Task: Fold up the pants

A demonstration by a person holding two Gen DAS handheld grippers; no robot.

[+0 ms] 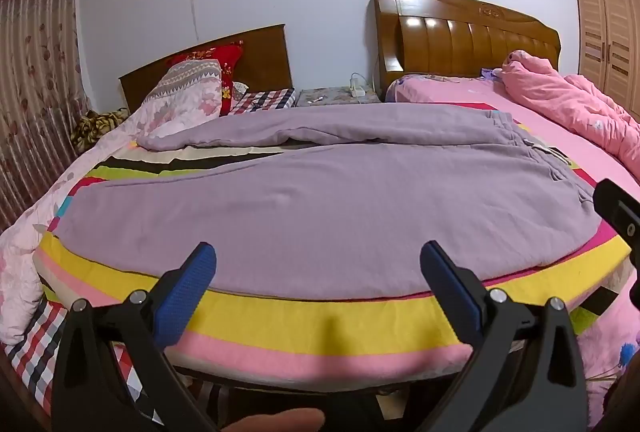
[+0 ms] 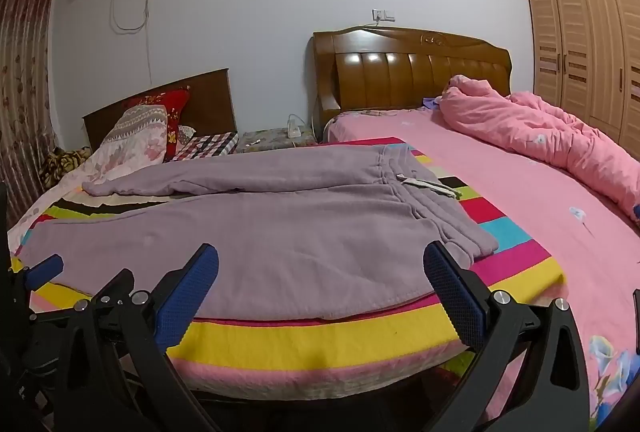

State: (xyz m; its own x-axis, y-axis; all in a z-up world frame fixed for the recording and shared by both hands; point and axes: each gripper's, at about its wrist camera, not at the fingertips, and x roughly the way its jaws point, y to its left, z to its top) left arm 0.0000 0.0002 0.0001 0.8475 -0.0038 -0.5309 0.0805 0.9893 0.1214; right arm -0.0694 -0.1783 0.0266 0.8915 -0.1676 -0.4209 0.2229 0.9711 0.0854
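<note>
While both tools hover at the near edge of the bed, the left gripper [image 1: 318,272] has its blue-padded fingers [image 1: 188,284] spread wide, holding nothing. The right gripper [image 2: 320,274] is likewise spread wide and empty, its tips over the edge of the cloth. In the right wrist view the left gripper shows again at 9 o'clock; in the left wrist view a black part, probably of the right gripper, pokes in at 3 o'clock.

Just beyond the fingertips, a striped blanket [image 1: 320,324] of yellow, pink and other bright bands covers the bed's edge. On it lie the lilac pants [image 1: 320,200], spread flat, filling the centre of both views. Their waistband [image 2: 424,192] with a pale drawstring sits toward 2 o'clock; the legs run toward 9 and 10 o'clock, the far leg [image 2: 224,176] ending near a floral pillow [image 2: 132,140].

Farther off, at 2 to 3 o'clock, a rumpled pink quilt [image 2: 540,148] lies on a pink sheet. At 1 o'clock stands a wooden headboard [image 2: 412,68], and a wardrobe [image 2: 588,44] at the far right.
</note>
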